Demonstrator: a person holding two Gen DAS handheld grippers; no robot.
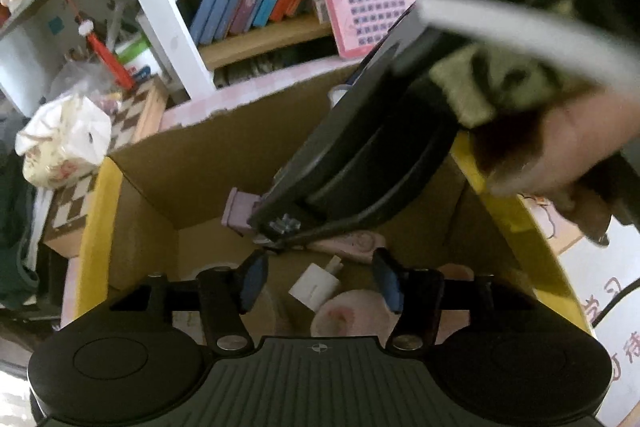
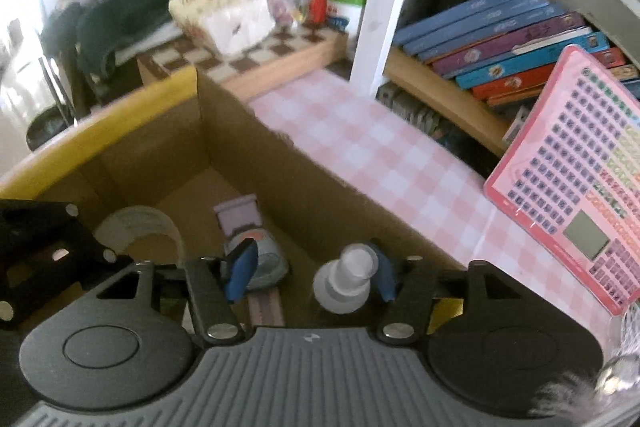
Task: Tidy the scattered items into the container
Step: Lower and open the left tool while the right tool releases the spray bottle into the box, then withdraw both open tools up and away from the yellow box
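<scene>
Two grippers angled down over cardboard box [image 2: 256, 155], left gripper [image 1: 320, 281] parted above white plug [image 1: 314, 286], empty, right gripper [image 2: 310, 269] parted, white bottle [image 2: 346, 281] loose against one finger, books [image 2: 500, 39] behind.

We see each gripper [image 1: 320, 281] [image 2: 312, 273] with black arms, blue pads [image 1: 252, 281], silver screws and a ribbed grey body; the sleeve [image 1: 500, 83] is perhaps olive.

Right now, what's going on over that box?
A person holds both tools over the open cardboard box. The left tool stands open above a white plug adapter lying inside. The right tool is open too, a small white bottle by its right finger, not clamped. A tape roll and a purple-strapped watch are already in the box.
</scene>
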